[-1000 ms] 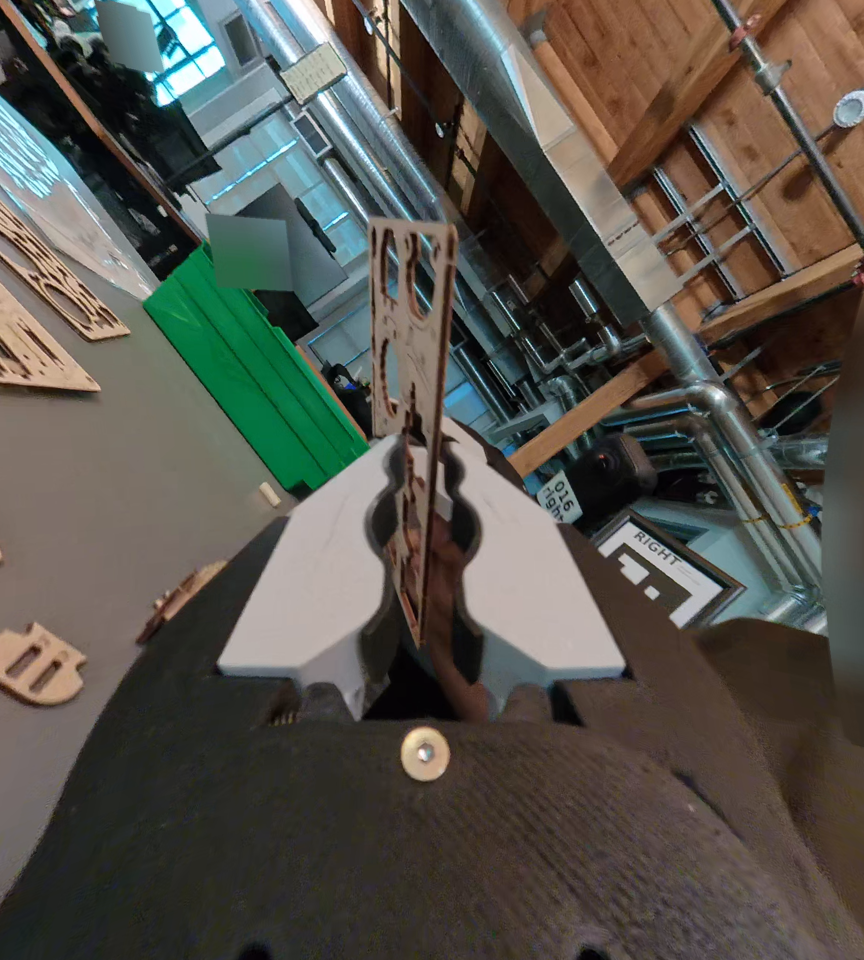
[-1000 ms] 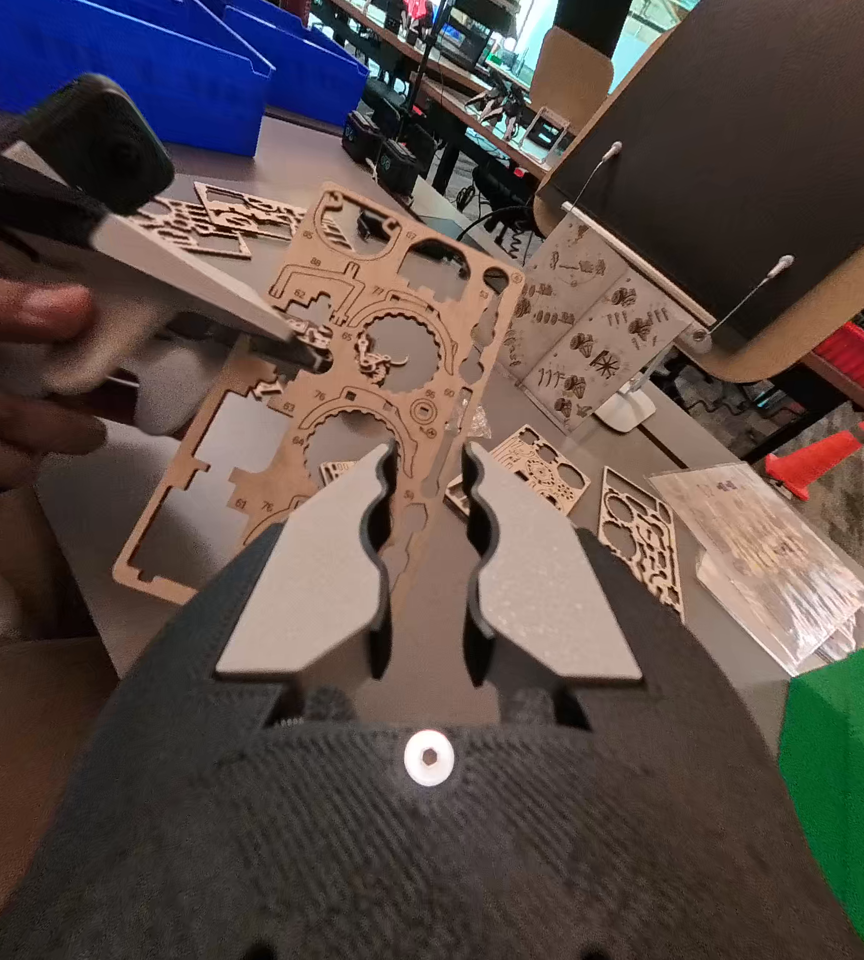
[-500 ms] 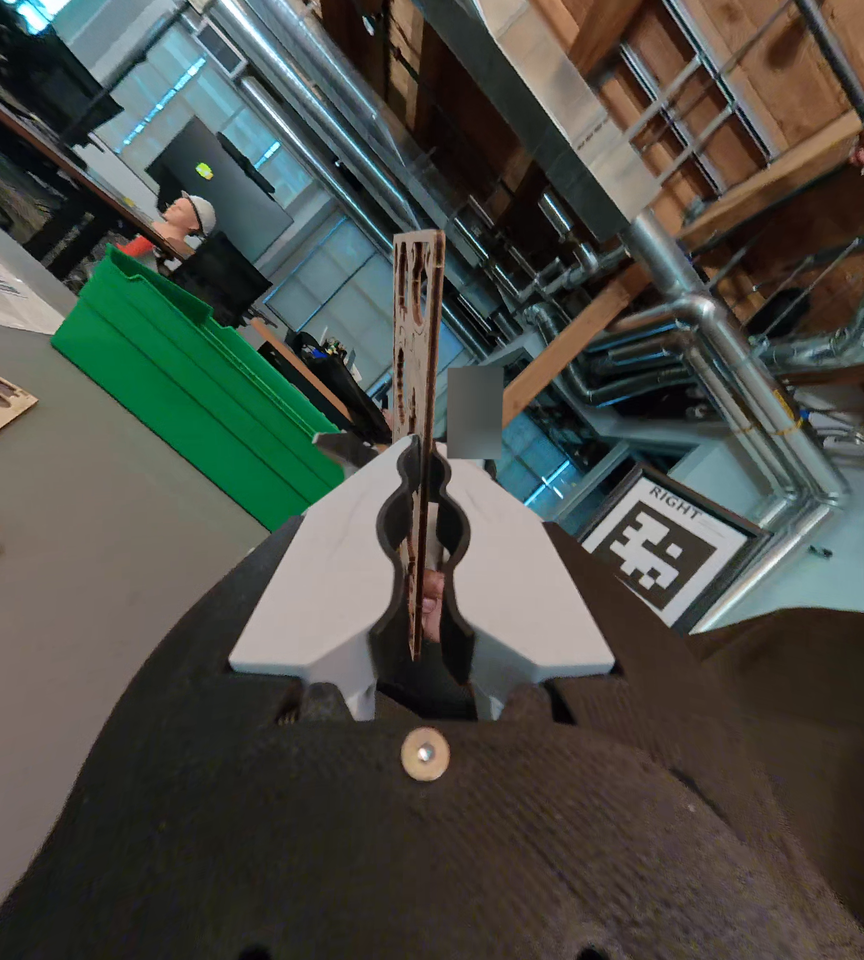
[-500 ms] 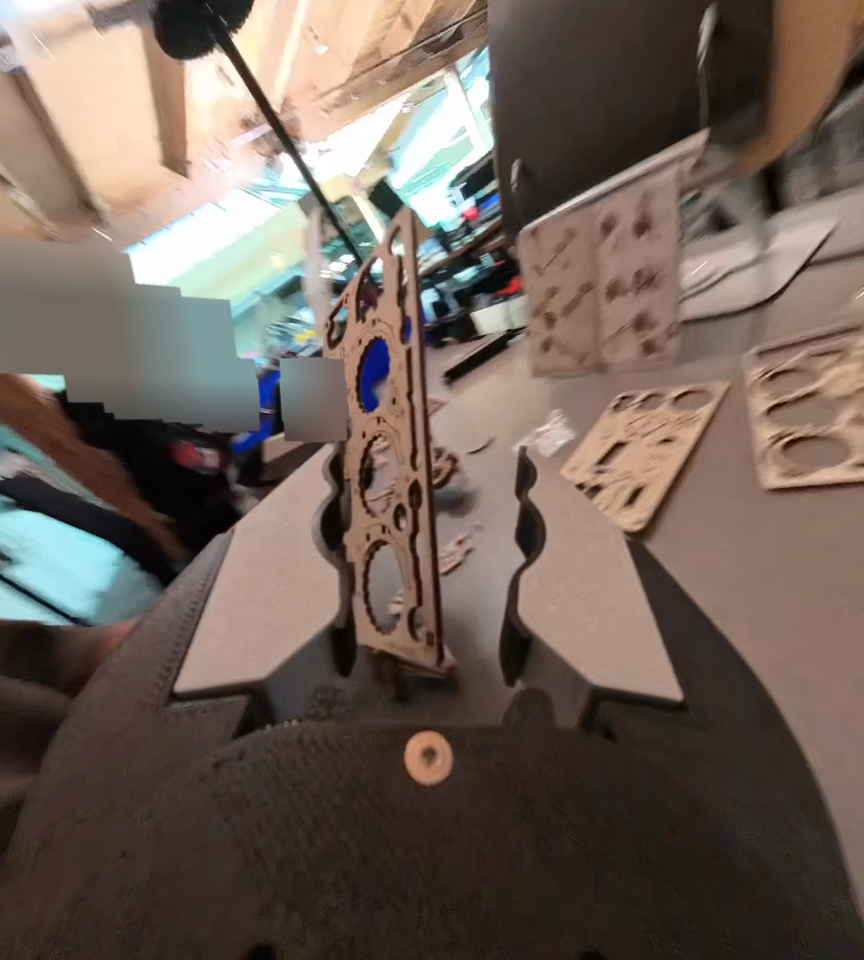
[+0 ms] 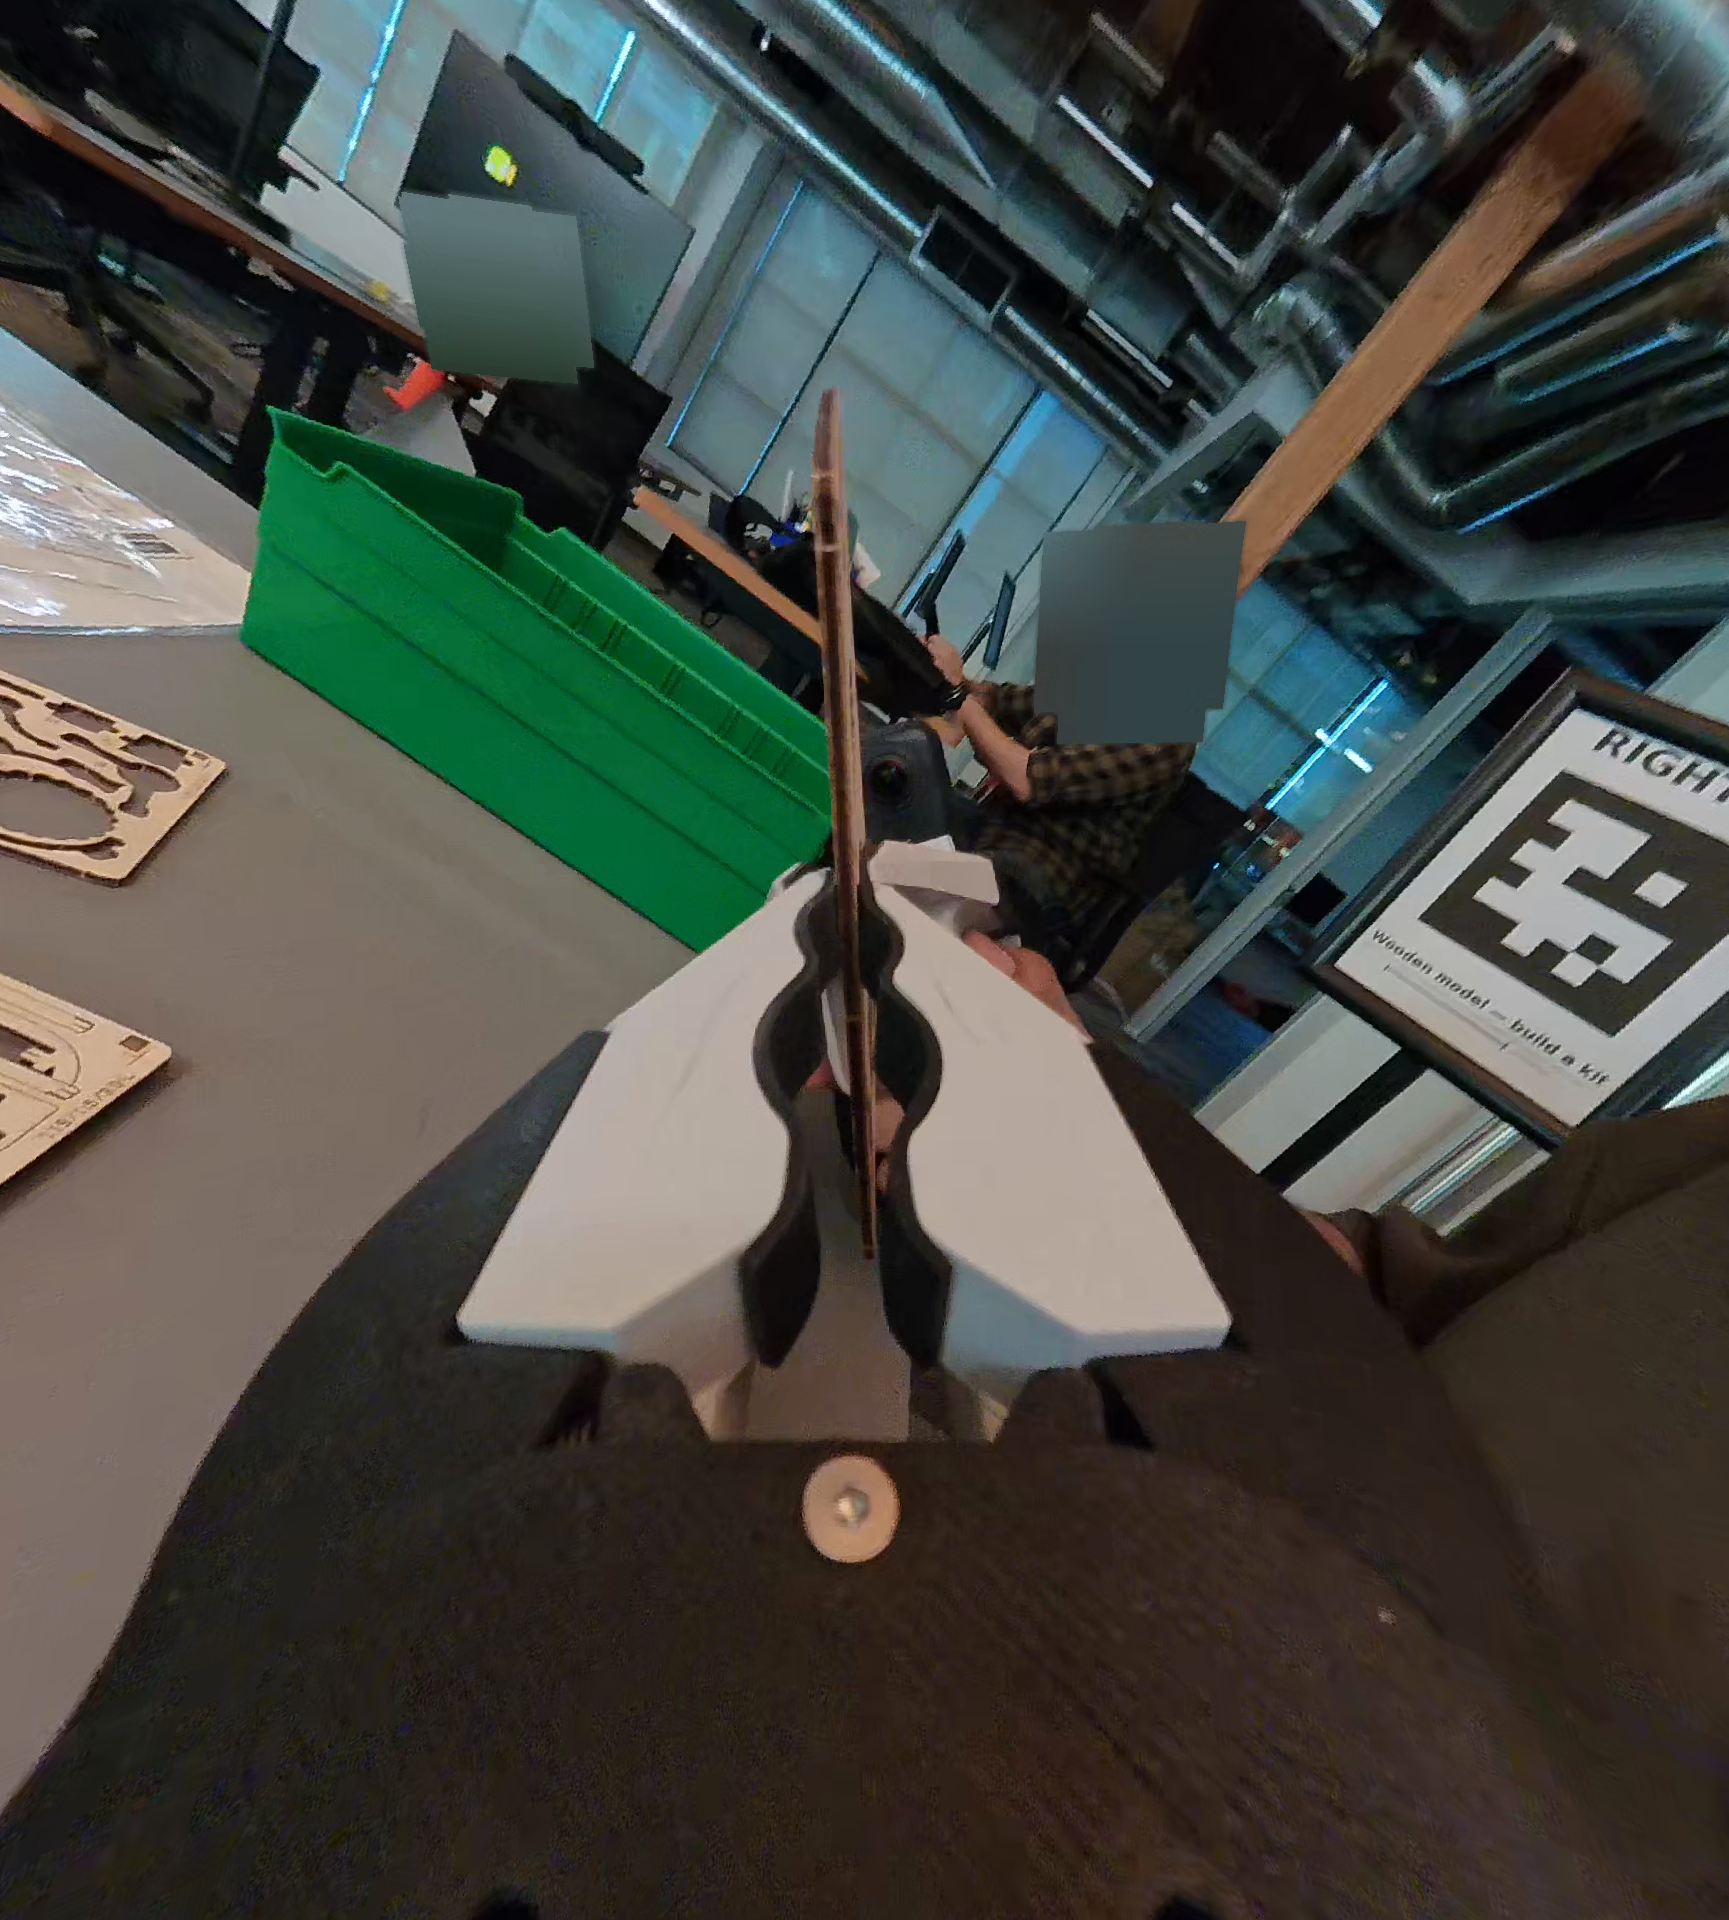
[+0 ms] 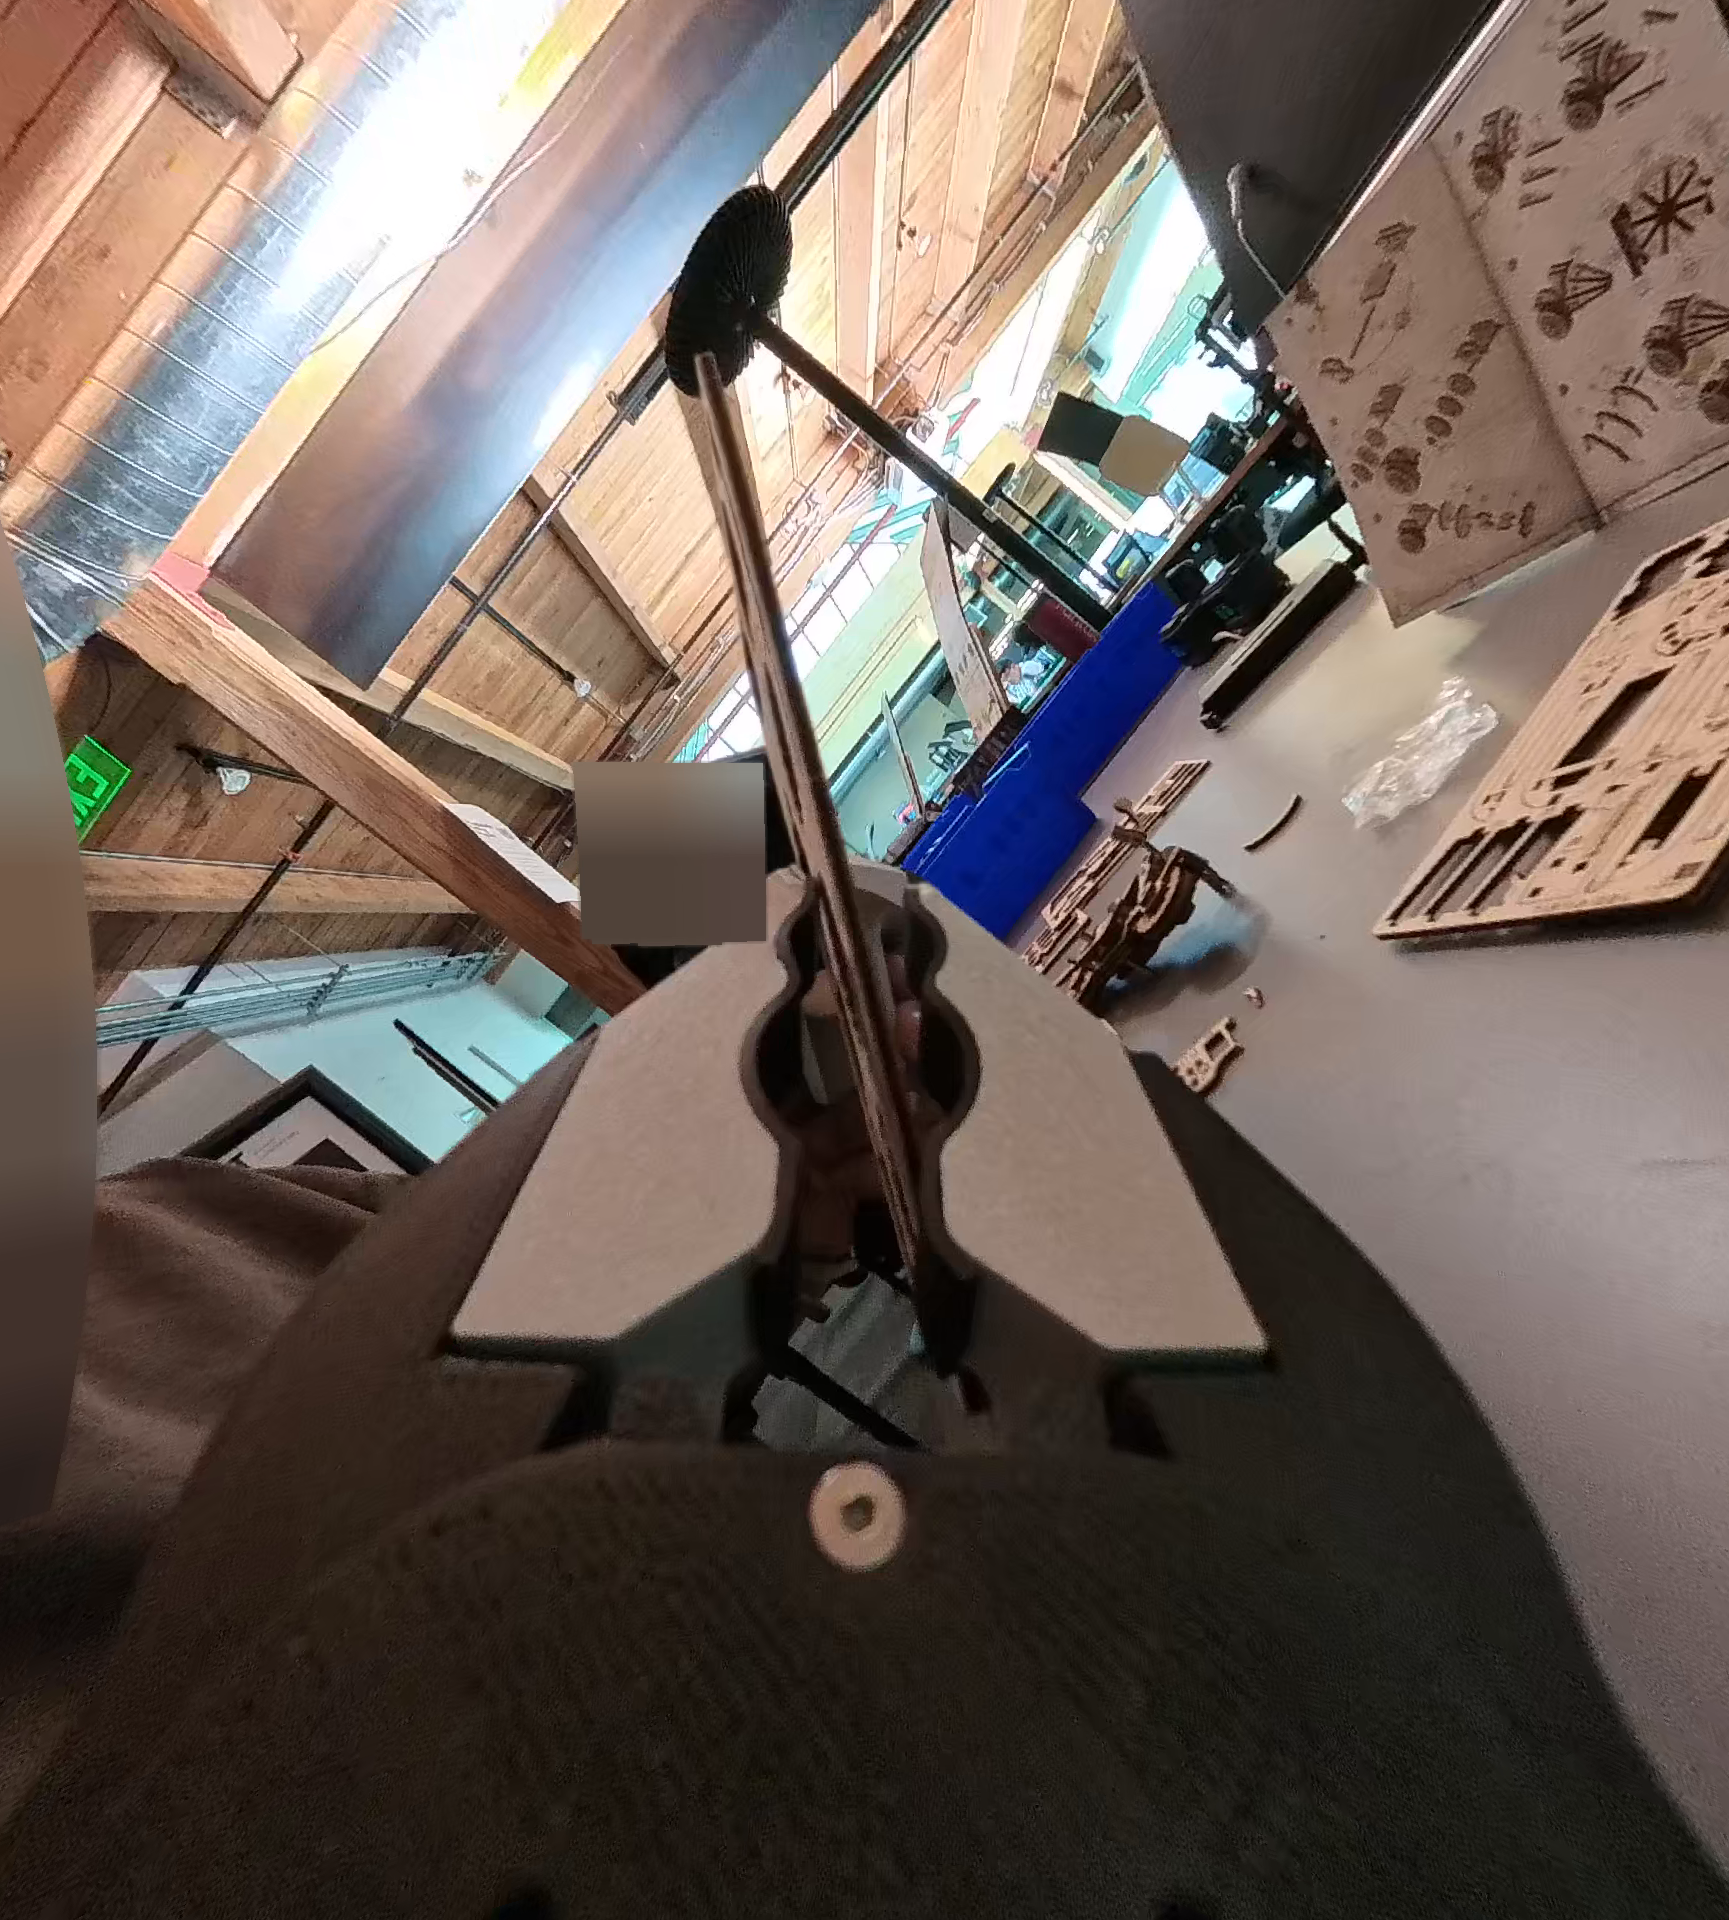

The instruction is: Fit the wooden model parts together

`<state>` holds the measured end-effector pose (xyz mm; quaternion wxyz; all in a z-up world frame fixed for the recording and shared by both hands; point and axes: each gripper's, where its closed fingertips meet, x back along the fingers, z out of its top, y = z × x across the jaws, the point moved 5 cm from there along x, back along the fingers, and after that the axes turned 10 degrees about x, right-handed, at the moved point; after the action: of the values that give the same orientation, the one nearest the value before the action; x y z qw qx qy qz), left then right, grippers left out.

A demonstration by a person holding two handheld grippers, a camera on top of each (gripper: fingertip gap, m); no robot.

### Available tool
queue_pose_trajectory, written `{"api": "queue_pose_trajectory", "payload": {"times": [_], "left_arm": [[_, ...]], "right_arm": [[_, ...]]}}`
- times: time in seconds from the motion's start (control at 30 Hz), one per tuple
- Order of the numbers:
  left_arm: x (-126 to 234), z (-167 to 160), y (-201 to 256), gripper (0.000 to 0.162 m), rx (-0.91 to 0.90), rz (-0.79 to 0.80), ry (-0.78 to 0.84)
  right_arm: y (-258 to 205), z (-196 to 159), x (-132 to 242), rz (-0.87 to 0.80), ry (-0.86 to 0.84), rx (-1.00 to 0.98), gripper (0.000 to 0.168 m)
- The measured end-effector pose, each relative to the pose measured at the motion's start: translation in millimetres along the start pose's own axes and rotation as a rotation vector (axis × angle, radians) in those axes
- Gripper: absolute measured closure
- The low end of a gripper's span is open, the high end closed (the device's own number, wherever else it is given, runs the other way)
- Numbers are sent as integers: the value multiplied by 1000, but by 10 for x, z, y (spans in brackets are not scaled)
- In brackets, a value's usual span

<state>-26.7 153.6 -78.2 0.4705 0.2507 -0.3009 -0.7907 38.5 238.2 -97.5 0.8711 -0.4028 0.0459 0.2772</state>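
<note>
Turning edge-on to the lens, the wooden sheet (image 5: 836, 665) in the left wrist view now reads as a thin dark line running up the centre of the frame, where a second ago its cut-out face was showing. The left gripper (image 5: 844, 1023) has its jaws nearly closed, pinching the sheet's lower end. Behind it sit the green bin (image 5: 486, 665) at middle left and two spare fret sheets (image 5: 39, 800) flat on the grey table (image 5: 340, 1039) at the left edge.

In the right wrist view the change is bigger: a second ago the right gripper (image 6: 855, 1023) was empty and pointed down at the table; now it tilts towards the ceiling with the same sheet (image 6: 787, 790) between its jaws, narrowed on it and apparently gripping. A part-built model (image 6: 1130, 914) stands at middle right.

With both tools on one sheet, I judge the next step is flexing it to free a part.
</note>
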Motion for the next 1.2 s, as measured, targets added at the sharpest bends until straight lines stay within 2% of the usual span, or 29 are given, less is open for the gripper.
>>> {"api": "queue_pose_trajectory", "payload": {"times": [0.1, 0.3, 0.43, 0.67, 0.83, 1.07, 1.2], "left_arm": [[-13, -24, 16, 162, -13, 22, -10], [-34, -94, 36, 162, -30, 47, -36], [-15, -114, 1, 162, 2, 81, 12], [20, -65, 34, 162, -22, 103, 34], [35, -60, 28, 162, -10, 109, 37], [14, -69, 136, 161, -168, 170, 26], [-24, -92, 214, 160, -241, 186, 5]], "right_arm": [[-15, -5, 23, 1, 10, 3, 159], [-24, 29, 44, 0, 44, 9, 155], [-53, 20, 30, -11, 25, 34, 163], [-73, 18, 25, -22, 5, 53, 158], [-87, 5, -3, -30, -9, 78, 161], [-84, 16, 4, -61, -7, 116, 157], [-45, 17, 15, -173, -45, 226, 157]]}}
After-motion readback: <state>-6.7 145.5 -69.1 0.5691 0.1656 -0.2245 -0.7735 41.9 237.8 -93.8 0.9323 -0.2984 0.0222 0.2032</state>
